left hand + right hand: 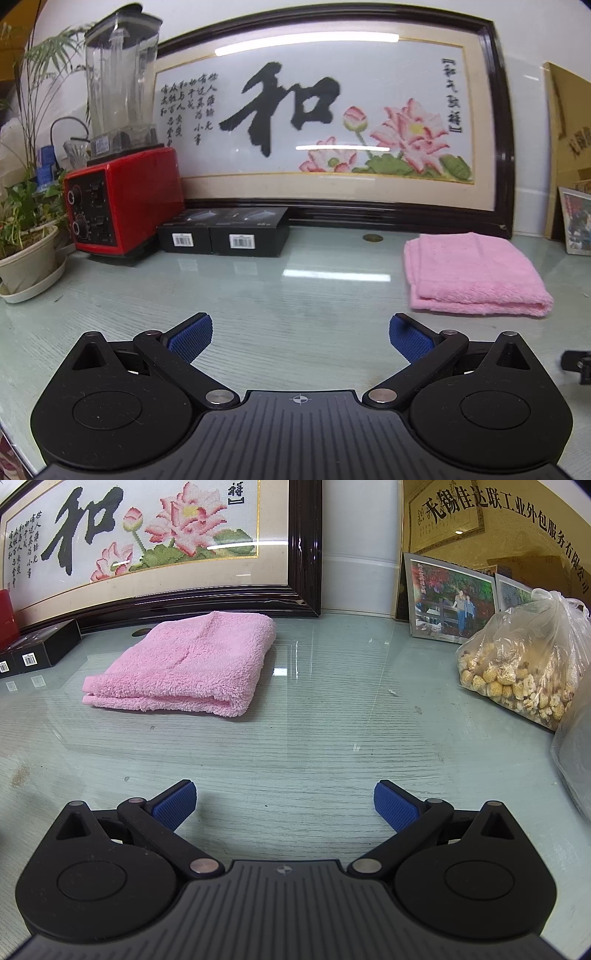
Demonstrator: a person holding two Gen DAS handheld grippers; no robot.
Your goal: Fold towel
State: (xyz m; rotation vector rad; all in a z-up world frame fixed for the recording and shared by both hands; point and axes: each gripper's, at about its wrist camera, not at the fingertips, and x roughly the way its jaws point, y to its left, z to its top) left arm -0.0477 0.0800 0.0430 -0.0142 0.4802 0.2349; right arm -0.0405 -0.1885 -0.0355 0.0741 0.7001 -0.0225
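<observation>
Fingers (192, 338) of left gripper (300, 338) spread wide, empty, low centre of left view; same for right gripper (285, 805), blue fingers (175, 805) wide apart, holding nothing, above bare worktop (314, 760).

Behind all, big framed embroidery (332, 122) across upper frame. Red blender (125, 206) at left of left view, bag of snacks (517, 675) at right of right view, well apart from the job.

Pink towel (192, 664) lying left of centre in right view, right of centre (476, 273) in left view, already folded into a thick flat pad, rounded fold nearest, loose edges at its left.

Probably light, soft, floppy, plush; no risk of breakage, likely to sag and slide on glassy top. Best taken at loose left corners, pinching all layers together, one corner per gripper.
</observation>
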